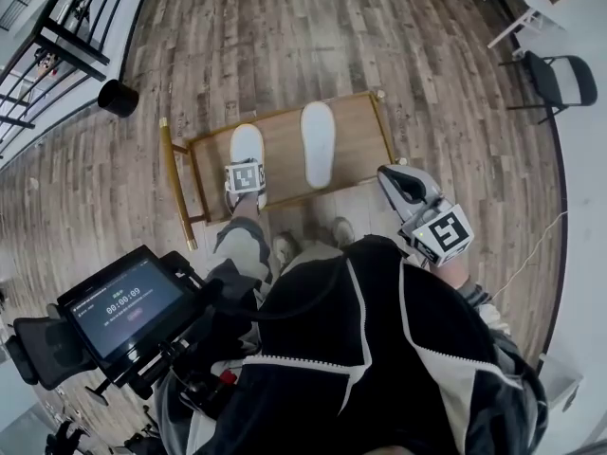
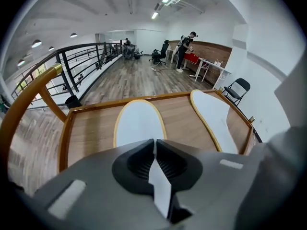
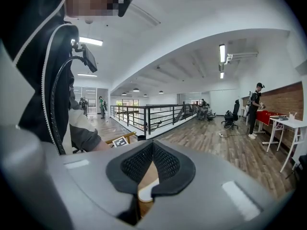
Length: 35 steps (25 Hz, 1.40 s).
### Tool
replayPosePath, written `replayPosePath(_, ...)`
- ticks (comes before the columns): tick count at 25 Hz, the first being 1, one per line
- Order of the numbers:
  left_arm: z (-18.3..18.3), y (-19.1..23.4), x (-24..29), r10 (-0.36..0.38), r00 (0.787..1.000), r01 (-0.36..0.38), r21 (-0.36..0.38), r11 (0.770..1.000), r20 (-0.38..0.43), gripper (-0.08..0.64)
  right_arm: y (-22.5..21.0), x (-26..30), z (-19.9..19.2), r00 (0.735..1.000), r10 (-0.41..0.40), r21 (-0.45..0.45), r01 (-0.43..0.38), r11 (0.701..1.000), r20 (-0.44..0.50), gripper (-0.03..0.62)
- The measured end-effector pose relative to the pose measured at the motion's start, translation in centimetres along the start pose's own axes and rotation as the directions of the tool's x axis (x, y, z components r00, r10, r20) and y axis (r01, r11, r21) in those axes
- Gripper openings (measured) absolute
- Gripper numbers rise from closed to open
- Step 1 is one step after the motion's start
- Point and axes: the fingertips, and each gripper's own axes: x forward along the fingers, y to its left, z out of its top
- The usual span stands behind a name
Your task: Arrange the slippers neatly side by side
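Two slippers apart on bench (image 1: 356, 126). Left hand-held gripper (image 2: 154, 145) pinches left slipper (image 2: 139, 123) at heel, likely to slide it beside right slipper (image 1: 318, 140); right hand-held gripper (image 3: 152, 146) shut, empty.

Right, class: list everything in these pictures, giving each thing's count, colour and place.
flat oval slippers: two, white with yellow rims, apart on the cart
low wooden cart: one, brown, on plank floor
round bin: one, black, beside metal railing
folding chair: one, black, far right
tablet screen: one, black, lower left
left gripper: one, grey, shut on left slipper, near end
right gripper: one, grey, shut, empty, right of cart
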Motion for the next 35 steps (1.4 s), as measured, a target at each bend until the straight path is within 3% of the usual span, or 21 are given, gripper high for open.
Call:
replayPosePath(7, 3.6, -2.6, -1.2, -0.037, 0.992, 0.036, 0.012, 0.999, 0.118, 0.026, -1.8, 2.4, 0.2, 0.998, 0.066, 0.007, -0.066, 0.998, 0.016, 0.005)
replayPosePath(11, 7.3, -4.5, -5.2, -0.054, 0.964, 0.051, 0.017, 0.999, 0.261, 0.026, -2.5, 4.6, 0.7, 0.99, 0.132, 0.011, -0.133, 0.991, 0.05, 0.005)
replayPosePath(16, 8.4, -5.6, -15.9, -0.081, 0.889, 0.099, -0.016, 0.995, 0.451, 0.026, 2.0, 5.7, 3.1, 0.971, 0.223, -0.005, -0.223, 0.975, 0.086, 0.005)
replayPosePath(21, 9.8, -5.6, -21.7, -0.073, 0.799, 0.107, -0.021, 0.994, 0.596, 0.026, 3.3, 9.8, 2.9, 0.947, 0.304, -0.03, -0.302, 0.953, 0.108, 0.005)
replayPosePath(23, 9.6, -4.9, -24.7, -0.049, 0.754, 0.077, -0.014, 0.997, 0.655, 0.026, 4.6, 10.9, 3.5, 0.932, 0.334, -0.046, -0.331, 0.942, 0.137, 0.005)
replayPosePath(27, 9.5, -3.9, -32.0, -0.011, 0.644, -0.035, 0.044, 0.998, 0.765, 0.026, 7.5, 12.4, 5.1, 0.907, 0.397, -0.073, -0.39, 0.918, 0.145, 0.005)
replayPosePath(29, 9.3, -4.1, -34.3, -0.008, 0.606, -0.083, 0.073, 0.994, 0.795, 0.026, 8.1, 12.9, 4.9, 0.898, 0.417, -0.072, -0.411, 0.909, 0.136, 0.005)
replayPosePath(31, 8.8, -4.5, -35.4, -0.004, 0.589, -0.109, 0.085, 0.99, 0.808, 0.026, 8.3, 13.2, 4.5, 0.893, 0.432, -0.068, -0.427, 0.902, 0.129, 0.005)
replayPosePath(35, 7.6, -4.9, -35.7, 0.007, 0.604, -0.13, 0.09, 0.987, 0.797, 0.026, 8.8, 13.8, 3.9, 0.881, 0.458, -0.071, -0.452, 0.889, 0.121, 0.005)
